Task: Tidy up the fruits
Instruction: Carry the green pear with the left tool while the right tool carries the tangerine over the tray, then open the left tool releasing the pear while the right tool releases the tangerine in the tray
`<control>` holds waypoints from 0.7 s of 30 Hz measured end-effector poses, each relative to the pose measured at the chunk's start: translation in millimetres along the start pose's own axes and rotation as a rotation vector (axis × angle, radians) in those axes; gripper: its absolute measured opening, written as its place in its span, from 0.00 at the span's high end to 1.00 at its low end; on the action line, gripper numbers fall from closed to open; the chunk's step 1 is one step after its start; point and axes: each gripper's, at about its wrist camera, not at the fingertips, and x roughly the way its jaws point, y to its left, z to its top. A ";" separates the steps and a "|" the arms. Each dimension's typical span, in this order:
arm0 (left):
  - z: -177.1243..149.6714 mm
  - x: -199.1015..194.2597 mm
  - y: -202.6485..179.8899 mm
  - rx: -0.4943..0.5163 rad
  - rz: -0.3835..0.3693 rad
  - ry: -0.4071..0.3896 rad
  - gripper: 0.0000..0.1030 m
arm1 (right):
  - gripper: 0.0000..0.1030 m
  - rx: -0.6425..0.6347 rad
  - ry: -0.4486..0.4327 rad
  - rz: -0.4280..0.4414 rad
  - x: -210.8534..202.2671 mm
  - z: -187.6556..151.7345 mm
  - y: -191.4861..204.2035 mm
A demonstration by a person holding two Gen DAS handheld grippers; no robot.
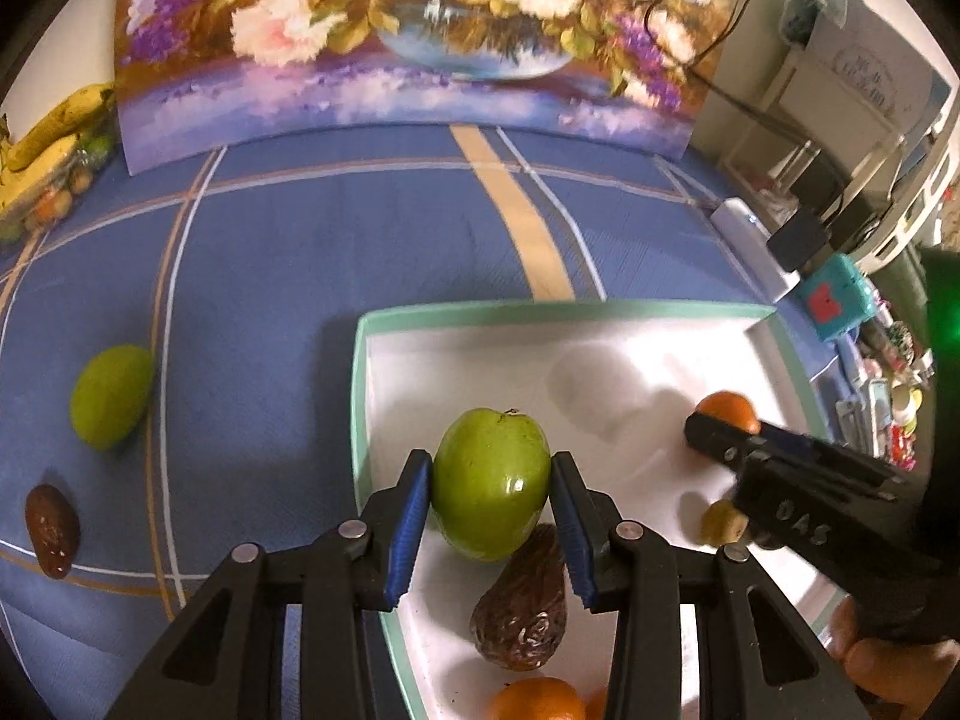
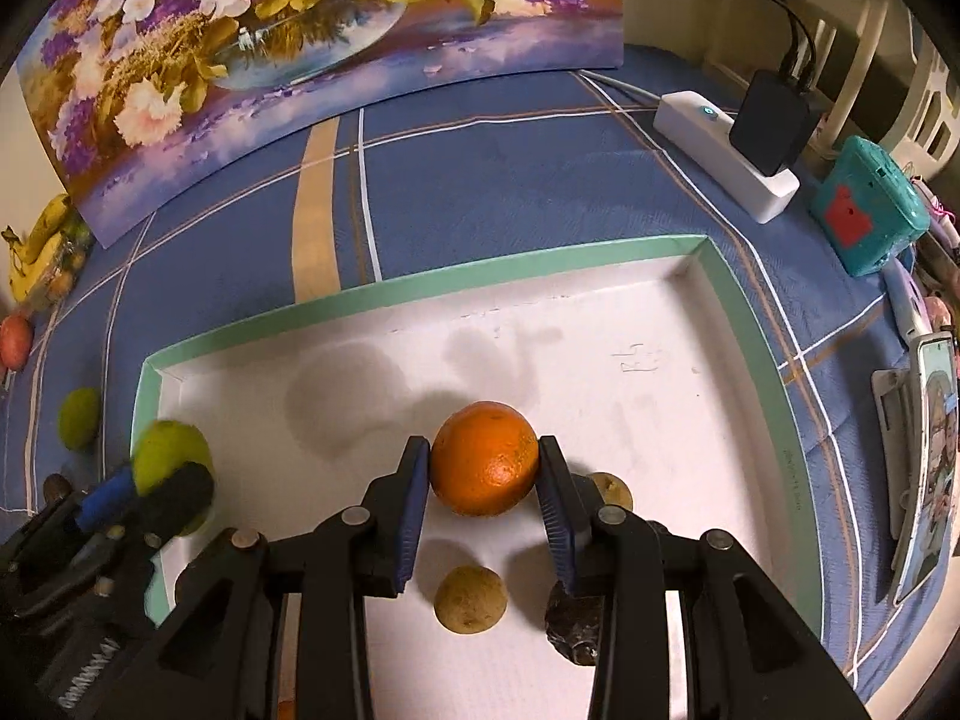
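Glossy green apple (image 1: 491, 483) stem-up above the white tray's (image 1: 600, 324) left edge, orange (image 2: 485, 459) above tray middle, wrinkled brown date (image 1: 522, 606) and tan round fruit (image 2: 470, 599) inside tray, second green fruit (image 1: 111, 396) left of tray

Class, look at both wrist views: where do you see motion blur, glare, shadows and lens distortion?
Left wrist view: glare spot on the green fruit, the right tool blurred, tablecloth stripes bowed by the fisheye. Right wrist view: the left tool smeared, soft shadows on the tray floor, the orange sharp.

Green fruit (image 1: 491, 483), orange fruit (image 2: 485, 457), blue plaid cloth (image 1: 360, 240).
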 end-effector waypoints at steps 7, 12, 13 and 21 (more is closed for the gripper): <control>0.1 0.3 3.1 -0.012 -0.007 0.000 0.59 | 0.64 -0.007 0.010 0.000 2.1 -3.4 1.6; 1.1 0.1 3.6 -0.015 -0.007 0.010 0.59 | 0.64 -0.002 0.017 0.008 2.6 -3.8 0.7; 1.3 -0.3 3.9 -0.017 -0.007 0.012 0.59 | 0.64 0.000 0.019 0.009 2.8 -3.9 0.4; 4.2 -14.2 1.5 -0.011 -0.026 -0.005 0.48 | 0.62 -0.017 0.030 -0.009 -4.0 -2.3 3.1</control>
